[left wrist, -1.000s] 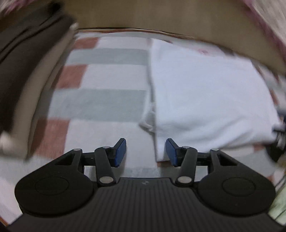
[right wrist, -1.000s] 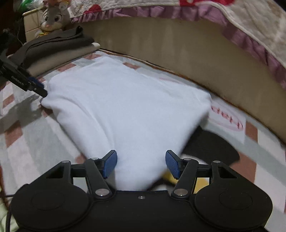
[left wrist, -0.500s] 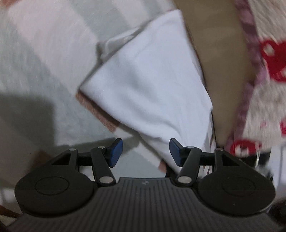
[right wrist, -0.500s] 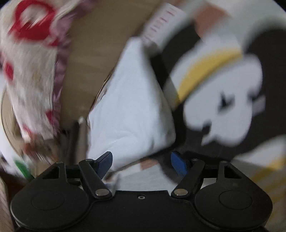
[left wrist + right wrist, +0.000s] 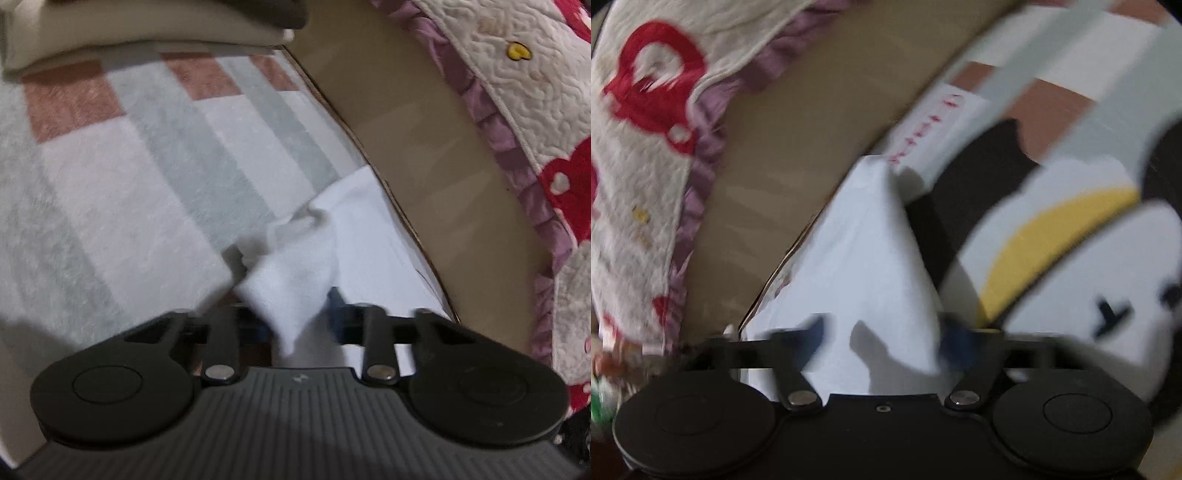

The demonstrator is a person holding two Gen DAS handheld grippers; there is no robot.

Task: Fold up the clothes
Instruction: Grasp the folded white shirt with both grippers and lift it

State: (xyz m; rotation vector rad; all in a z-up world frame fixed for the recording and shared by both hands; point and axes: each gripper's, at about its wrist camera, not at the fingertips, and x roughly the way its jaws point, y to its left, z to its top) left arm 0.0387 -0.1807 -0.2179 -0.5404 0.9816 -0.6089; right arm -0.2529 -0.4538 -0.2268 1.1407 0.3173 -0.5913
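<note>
Closing on bunched white cloth, the left gripper (image 5: 295,317) and right gripper (image 5: 882,339) each pinched a corner of the white garment (image 5: 369,236), which lay at twelve o'clock against the beige bed base (image 5: 424,122). Soft, light and limp, it looked best held by its corners. A checked rug (image 5: 110,177) lay beneath; a quilt (image 5: 631,177) overhung.

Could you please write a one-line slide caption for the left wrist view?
Left gripper closing on a corner of the white garment on a checked blanket.
</note>
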